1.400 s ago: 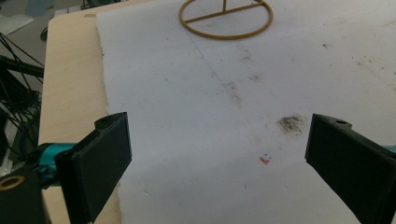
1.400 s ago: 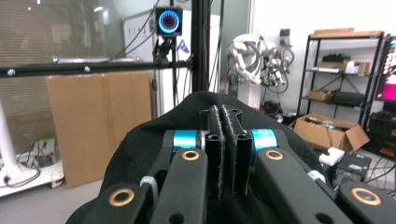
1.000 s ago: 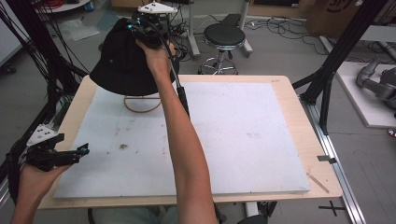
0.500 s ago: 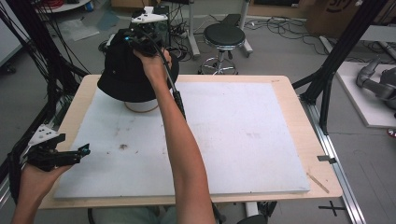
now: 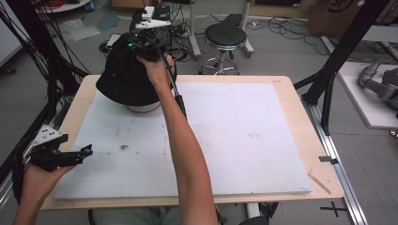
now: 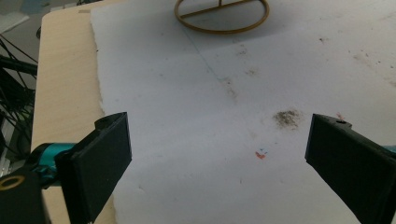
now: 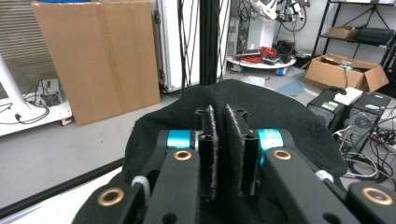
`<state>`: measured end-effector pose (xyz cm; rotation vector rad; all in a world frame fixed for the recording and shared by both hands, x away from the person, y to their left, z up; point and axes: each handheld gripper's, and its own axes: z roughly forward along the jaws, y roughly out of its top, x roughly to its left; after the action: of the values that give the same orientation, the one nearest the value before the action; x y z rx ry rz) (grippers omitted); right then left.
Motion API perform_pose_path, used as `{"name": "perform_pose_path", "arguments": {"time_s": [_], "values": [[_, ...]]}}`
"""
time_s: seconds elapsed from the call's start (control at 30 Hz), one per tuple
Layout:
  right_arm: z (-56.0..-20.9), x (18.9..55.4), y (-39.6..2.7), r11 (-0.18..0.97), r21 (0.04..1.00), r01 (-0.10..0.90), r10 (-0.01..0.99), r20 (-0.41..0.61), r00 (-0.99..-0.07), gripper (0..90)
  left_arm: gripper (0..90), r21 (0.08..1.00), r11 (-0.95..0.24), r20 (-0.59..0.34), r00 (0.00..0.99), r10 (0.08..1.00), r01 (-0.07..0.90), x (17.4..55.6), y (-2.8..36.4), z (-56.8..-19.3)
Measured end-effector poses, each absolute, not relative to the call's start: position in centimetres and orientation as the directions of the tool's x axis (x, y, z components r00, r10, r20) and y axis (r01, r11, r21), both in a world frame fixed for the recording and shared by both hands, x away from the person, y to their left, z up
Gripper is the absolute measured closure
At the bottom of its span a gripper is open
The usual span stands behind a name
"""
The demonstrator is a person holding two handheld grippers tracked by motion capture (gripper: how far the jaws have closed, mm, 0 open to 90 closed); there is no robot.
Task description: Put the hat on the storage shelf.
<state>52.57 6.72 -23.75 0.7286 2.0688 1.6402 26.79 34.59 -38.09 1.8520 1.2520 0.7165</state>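
1. The right gripper (image 5: pixel 141 44) pinches the crown of the black hat (image 5: pixel 126 79), its jaws pressed on the fabric so the hat hangs below it.
2. Beneath the hat sits a round stand (image 5: pixel 143 108), likely its seat.
3. The left gripper (image 5: pixel 70 154) waits spread and empty, well clear of the hat, the stand's wooden ring (image 6: pixel 222 16) ahead of it.

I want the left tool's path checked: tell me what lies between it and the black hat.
Nothing solid: in the high view, bare white board with a dark smudge separates the left tool from the black hat.
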Motion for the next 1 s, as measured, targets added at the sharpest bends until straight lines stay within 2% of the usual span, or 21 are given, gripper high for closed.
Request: {"name": "perform_pose_path", "arguments": {"time_s": [0.23,0.53,0.77,1.0], "values": [[-23.8,52.6,6.4,0.173,0.97,0.169,0.612,0.029,-0.79,73.1,7.4,0.84,-0.219,0.029,0.363,0.931,0.496,27.0,34.4,-38.0],[-23.5,52.4,5.2,0.18,0.97,0.165,0.623,0.017,-0.782,66.8,7.4,0.843,-0.221,0.026,0.373,0.927,0.49,27.4,34.0,-37.9],[-22.9,52.0,2.2,0.186,0.969,0.162,0.643,0.004,-0.766,61.7,7.4,0.846,-0.225,0.02,0.393,0.919,0.483,28.4,33.1,-37.8],[-23.5,51.2,-2.5,0.185,0.968,0.172,0.68,0.0,-0.733,56.2,7.4,0.849,-0.236,0.013,0.428,0.904,0.473,29.7,31.6,-37.8]]}}
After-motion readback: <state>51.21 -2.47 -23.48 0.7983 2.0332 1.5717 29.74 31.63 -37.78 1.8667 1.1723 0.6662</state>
